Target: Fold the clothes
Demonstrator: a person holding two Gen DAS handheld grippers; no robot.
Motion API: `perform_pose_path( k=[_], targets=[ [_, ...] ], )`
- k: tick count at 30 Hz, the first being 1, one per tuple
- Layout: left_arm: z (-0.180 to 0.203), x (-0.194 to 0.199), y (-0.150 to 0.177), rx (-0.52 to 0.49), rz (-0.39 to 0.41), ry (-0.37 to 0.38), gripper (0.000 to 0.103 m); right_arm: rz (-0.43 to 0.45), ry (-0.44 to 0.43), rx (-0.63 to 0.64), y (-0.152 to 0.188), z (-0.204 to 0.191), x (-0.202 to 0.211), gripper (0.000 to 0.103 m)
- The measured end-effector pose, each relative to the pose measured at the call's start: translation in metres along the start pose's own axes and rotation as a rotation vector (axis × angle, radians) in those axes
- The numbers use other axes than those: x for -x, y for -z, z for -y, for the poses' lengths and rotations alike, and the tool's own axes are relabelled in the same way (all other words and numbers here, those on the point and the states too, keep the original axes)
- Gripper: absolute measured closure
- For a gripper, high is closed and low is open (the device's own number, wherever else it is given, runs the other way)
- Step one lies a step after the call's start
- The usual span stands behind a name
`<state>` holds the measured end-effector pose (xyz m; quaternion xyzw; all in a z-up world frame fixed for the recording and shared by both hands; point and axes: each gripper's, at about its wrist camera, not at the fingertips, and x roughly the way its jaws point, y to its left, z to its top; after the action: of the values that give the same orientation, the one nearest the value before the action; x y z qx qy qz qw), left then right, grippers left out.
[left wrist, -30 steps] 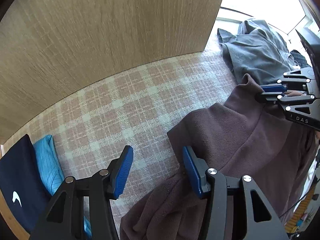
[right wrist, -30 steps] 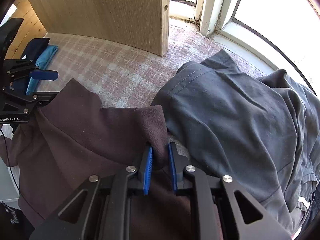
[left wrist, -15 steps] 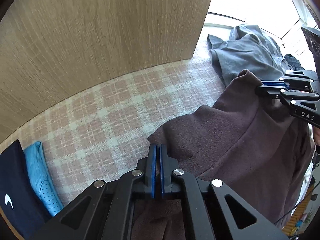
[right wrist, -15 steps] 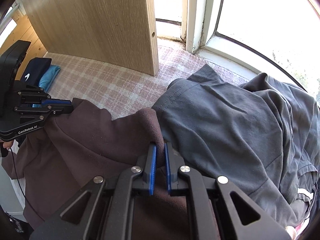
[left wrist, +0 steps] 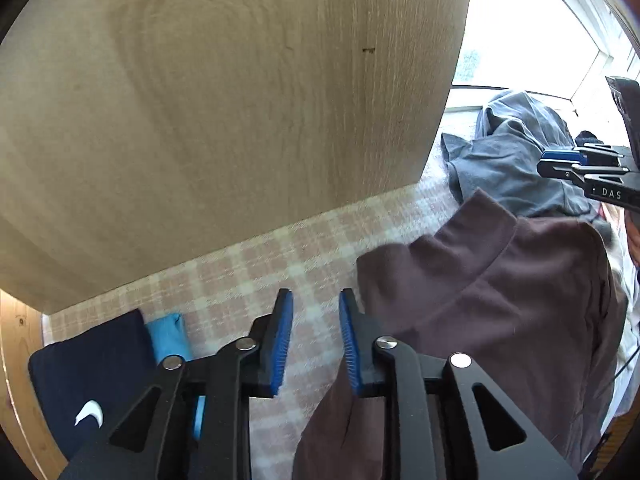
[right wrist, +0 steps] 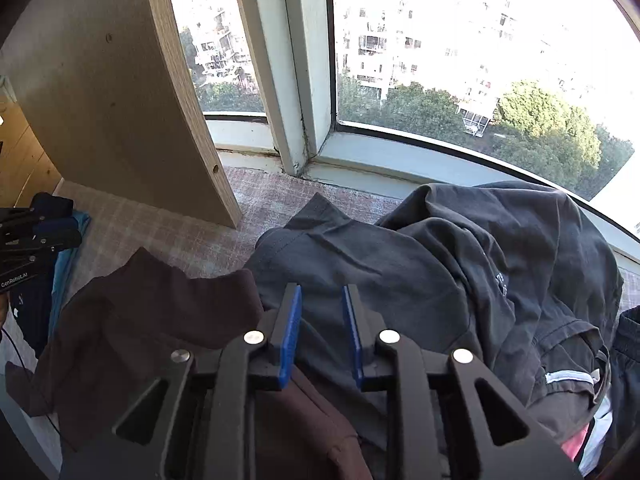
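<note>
A brown fleece garment [left wrist: 500, 288] lies on the pink plaid cover [left wrist: 248, 280], its collar edge pointing up. It also shows in the right wrist view [right wrist: 152, 320]. My left gripper [left wrist: 316, 340] is open and empty, with its right finger beside the fleece's left edge. My right gripper [right wrist: 320, 332] is open and empty above the seam between the fleece and a grey garment pile [right wrist: 460, 272]. The right gripper also shows at the right edge of the left wrist view [left wrist: 560, 162].
A wooden panel [left wrist: 240, 120] stands upright behind the cover. Folded navy [left wrist: 88, 376] and light blue [left wrist: 170, 336] clothes lie at the left. A window and its sill [right wrist: 380, 156] run behind the grey pile.
Both grippers were shut on the brown fleece half a second ago and have let it go. Both have lifted and tilted up; the fleece has dropped onto the cover.
</note>
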<state>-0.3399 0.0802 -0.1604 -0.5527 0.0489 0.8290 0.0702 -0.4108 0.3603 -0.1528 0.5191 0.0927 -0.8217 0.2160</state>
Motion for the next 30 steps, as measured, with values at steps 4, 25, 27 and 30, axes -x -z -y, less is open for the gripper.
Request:
perform_pose_path(
  k=[4, 25, 27, 30],
  targets=[
    [-0.016, 0.043, 0.089, 0.046, -0.065, 0.020, 0.061, -0.039, -0.060, -0.006, 0.057, -0.001, 0.033, 0.063],
    [-0.002, 0.052, 0.254, 0.123, -0.140, -0.091, 0.095, -0.155, 0.055, -0.113, 0.228, -0.003, 0.080, 0.059],
    [-0.012, 0.068, 0.244, 0.138, -0.095, -0.112, 0.095, -0.157, 0.055, -0.140, 0.236, 0.002, 0.083, 0.059],
    [-0.037, 0.083, 0.228, 0.185, -0.049, -0.133, 0.095, -0.174, 0.052, -0.170, 0.243, 0.006, 0.083, 0.056]
  ],
)
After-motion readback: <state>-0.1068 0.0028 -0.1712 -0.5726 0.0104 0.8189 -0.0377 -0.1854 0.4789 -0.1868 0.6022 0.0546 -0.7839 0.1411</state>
